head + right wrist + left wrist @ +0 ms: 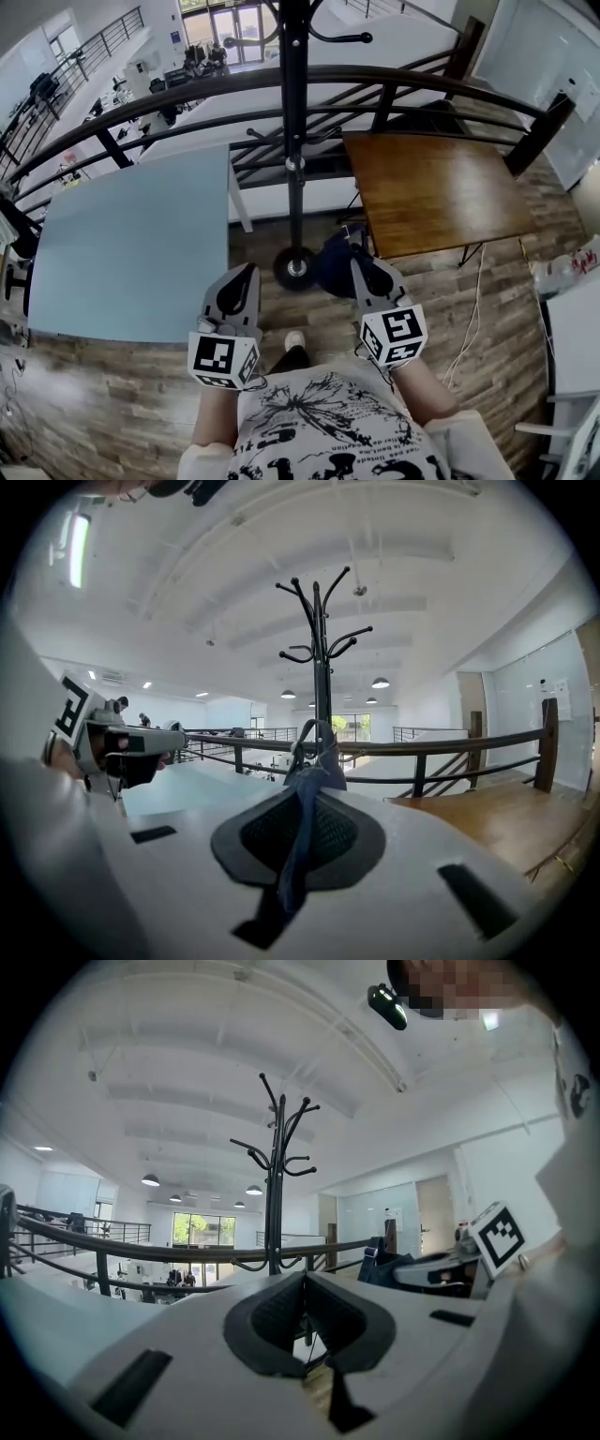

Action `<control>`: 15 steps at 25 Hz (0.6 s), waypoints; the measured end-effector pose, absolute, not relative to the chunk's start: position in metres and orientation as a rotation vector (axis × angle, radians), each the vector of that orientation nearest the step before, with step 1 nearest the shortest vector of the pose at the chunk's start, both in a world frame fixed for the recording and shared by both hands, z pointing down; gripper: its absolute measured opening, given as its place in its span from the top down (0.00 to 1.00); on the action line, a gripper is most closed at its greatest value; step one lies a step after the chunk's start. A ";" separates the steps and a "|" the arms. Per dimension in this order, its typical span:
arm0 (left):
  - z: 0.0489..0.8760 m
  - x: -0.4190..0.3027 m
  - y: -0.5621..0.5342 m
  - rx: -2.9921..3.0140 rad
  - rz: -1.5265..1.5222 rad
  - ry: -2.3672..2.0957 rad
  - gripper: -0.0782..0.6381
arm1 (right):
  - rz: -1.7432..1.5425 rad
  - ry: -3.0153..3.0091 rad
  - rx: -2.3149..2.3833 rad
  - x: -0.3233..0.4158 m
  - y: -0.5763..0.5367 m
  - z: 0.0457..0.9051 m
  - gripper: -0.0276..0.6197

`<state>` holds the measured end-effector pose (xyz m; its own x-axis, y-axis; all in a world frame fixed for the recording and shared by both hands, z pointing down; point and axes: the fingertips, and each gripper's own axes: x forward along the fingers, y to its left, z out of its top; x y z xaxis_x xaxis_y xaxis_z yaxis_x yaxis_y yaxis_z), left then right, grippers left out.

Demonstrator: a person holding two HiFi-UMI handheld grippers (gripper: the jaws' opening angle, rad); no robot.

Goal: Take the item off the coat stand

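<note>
Currently we record the following.

Item one: the coat stand [294, 122], a black pole with curved hooks. Its round base stands on the wood-plank floor [487, 309], in front of the dark railing [394, 80]. We see no item on the hooks in either gripper view.

Item two: the dark blue bag [330, 267]. It is off the stand and sits at the tip of the right gripper [359, 267], just beside the stand's base as seen from above.

Item three: the right gripper, its jaws clamped on the bag's blue strap [302, 836], which runs up between the pads to a loop above them.

Item four: the left gripper [248, 272], level with the right one. Its pads are pressed together with nothing between them.

Item five: a light blue table [131, 244] to the left of the stand and a wooden table [431, 187] to its right.
</note>
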<state>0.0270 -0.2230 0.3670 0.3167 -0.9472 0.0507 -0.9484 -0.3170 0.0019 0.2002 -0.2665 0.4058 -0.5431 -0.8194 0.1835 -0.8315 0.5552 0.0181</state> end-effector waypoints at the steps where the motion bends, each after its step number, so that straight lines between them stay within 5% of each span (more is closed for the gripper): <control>1: 0.367 0.027 -0.222 2.525 0.065 -1.817 0.88 | 0.096 -2.626 1.407 0.200 -0.266 0.402 0.95; 15: 0.364 0.027 -0.212 2.531 0.068 -1.814 0.88 | -0.024 -2.692 1.400 0.193 -0.251 0.373 0.95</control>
